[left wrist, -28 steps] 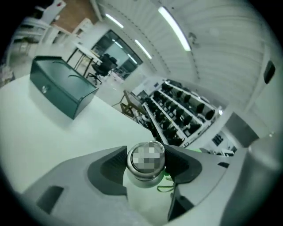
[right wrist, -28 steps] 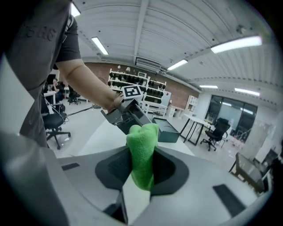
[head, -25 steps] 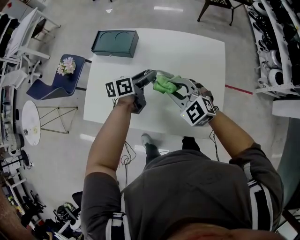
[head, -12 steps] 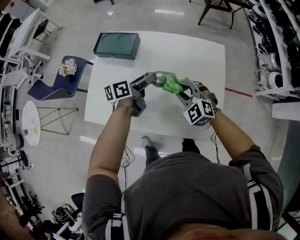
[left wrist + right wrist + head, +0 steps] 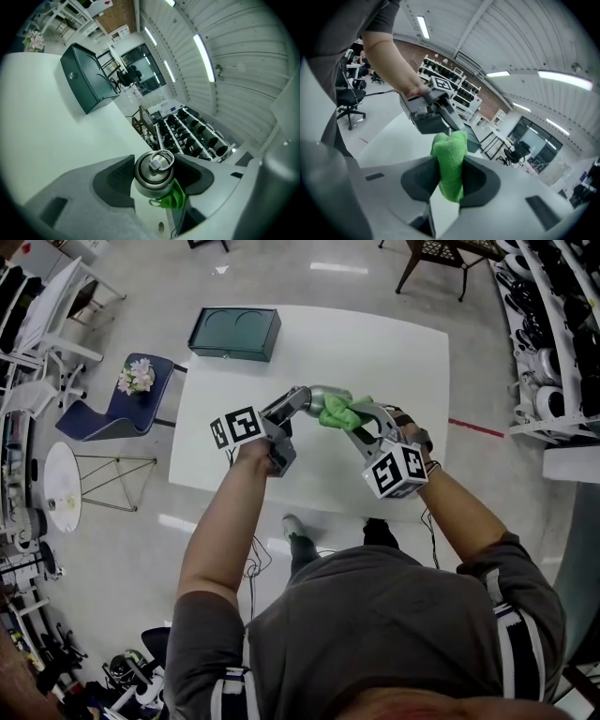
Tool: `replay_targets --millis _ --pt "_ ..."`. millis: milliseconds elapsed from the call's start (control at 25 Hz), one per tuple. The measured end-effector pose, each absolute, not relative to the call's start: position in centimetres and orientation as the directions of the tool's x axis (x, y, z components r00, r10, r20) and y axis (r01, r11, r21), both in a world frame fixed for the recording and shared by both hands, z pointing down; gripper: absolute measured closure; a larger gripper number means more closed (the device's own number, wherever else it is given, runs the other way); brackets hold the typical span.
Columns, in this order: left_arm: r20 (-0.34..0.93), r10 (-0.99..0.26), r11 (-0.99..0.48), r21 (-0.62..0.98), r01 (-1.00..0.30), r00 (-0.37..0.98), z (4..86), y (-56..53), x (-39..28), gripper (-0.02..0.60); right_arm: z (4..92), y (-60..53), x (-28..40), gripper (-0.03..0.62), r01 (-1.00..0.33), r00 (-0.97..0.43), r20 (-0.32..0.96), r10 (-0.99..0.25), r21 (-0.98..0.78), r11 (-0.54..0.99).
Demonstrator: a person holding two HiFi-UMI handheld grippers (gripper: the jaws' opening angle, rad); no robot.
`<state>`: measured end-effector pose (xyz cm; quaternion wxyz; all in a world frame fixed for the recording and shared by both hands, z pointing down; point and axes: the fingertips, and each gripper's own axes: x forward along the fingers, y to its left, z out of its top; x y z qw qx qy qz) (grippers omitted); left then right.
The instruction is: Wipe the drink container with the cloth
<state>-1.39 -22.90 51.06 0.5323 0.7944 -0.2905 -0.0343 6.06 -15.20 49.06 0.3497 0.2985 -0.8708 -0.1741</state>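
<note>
Two grippers meet above the middle of the white table. The left gripper has its jaws set fairly wide and clamped on the one steel bottle, a pad on each side, with the ring-topped cap facing its camera. The right gripper pinches the one green microfibre cloth between nearly closed jaws, and the cloth's free end lies against the bottle's side. At the table's far left corner sits one dark green case. Beyond the table's left edge stands one blue chair.
</note>
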Motion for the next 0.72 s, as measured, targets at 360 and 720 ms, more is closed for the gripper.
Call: replay_targets --millis 360,720 --pt "0.221 -0.526 -0.234 0.891 -0.389 0.822 50.4 -23.0 -1.1 0.334 52.9 -14.2 4.6 0.502 -0.295 -0.547 0.586 -0.597 0.532 0.793" --pt "0.14 -0.511 -0.26 0.916 -0.307 0.848 48.5 -22.5 -1.0 0.334 55.3 -17.0 11.0 0.5 -0.49 -0.44 0.624 -0.645 0.436 0.755"
